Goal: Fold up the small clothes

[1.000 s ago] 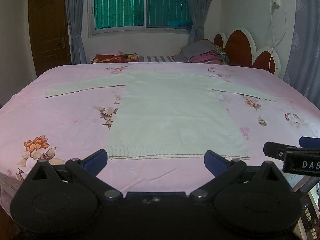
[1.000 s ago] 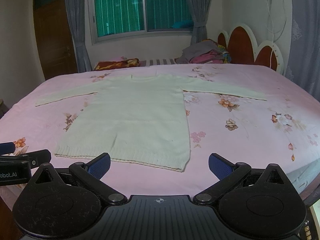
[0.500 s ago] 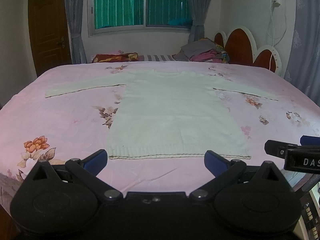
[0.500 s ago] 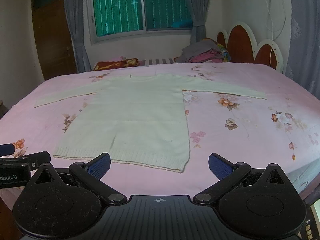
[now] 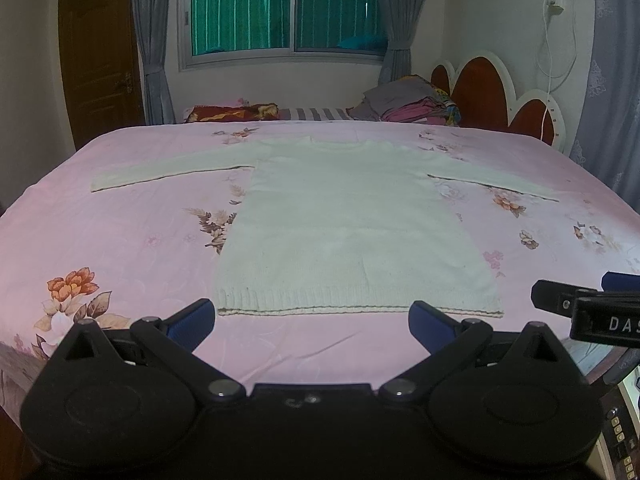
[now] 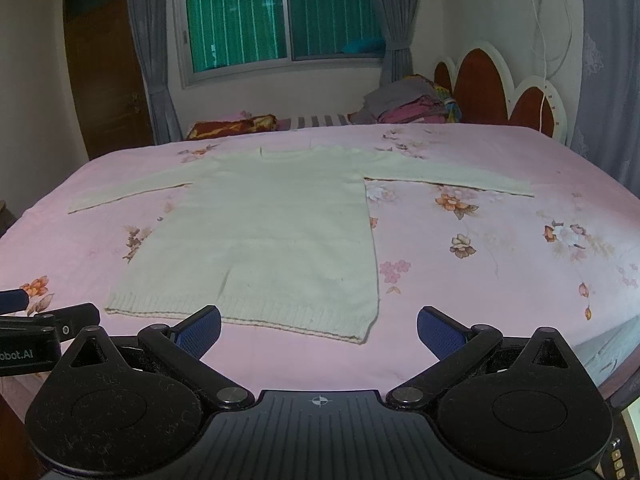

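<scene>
A cream knitted sweater [image 5: 344, 220] lies flat on the pink floral bed, sleeves spread left and right, ribbed hem nearest me; it also shows in the right wrist view [image 6: 272, 236]. My left gripper [image 5: 312, 320] is open and empty, hovering just before the hem. My right gripper [image 6: 318, 330] is open and empty, near the hem's right corner. Each gripper shows at the edge of the other's view: the right gripper [image 5: 580, 304], the left gripper [image 6: 44, 320].
The bed [image 5: 120, 232] fills the view, with its near edge under the grippers. A pile of clothes [image 5: 408, 106] and a patterned pillow [image 5: 232, 113] lie at the far side. A scalloped headboard [image 5: 500, 100] stands on the right. Window and door behind.
Both grippers have drifted slightly; the sweater sits a little lower in the views. Nothing was taken hold of and the sweater has not moved.
</scene>
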`<state>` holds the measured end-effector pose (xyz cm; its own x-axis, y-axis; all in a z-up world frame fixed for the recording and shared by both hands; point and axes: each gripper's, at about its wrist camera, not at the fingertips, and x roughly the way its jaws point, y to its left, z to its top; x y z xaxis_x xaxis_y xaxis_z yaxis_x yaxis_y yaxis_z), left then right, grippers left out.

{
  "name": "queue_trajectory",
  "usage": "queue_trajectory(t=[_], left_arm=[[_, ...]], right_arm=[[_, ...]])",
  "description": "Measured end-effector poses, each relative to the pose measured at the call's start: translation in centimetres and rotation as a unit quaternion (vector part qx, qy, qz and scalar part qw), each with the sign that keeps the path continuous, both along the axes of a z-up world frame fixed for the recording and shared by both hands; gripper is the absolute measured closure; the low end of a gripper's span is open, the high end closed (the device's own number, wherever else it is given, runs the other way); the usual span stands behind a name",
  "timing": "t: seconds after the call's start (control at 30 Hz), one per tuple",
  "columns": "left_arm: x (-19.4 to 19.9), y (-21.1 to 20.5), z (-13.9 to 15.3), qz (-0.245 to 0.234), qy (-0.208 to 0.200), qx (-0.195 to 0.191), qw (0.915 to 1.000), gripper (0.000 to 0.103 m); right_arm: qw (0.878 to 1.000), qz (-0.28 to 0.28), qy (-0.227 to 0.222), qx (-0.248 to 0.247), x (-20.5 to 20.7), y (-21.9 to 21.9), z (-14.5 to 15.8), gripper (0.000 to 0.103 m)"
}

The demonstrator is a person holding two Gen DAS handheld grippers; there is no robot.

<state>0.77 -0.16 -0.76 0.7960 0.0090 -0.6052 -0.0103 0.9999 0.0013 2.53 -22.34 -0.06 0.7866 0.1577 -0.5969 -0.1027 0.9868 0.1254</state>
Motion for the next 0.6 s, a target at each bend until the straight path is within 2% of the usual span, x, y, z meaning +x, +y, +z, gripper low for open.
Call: queue_trajectory(t=[0.6], left_arm=[[-0.05, -0.11, -0.06, -0.001, 0.003, 0.001, 1.0, 0.0]], right_arm=[[1.0, -0.003, 0.001, 0.002, -0.1, -0.35, -0.03, 0.0]])
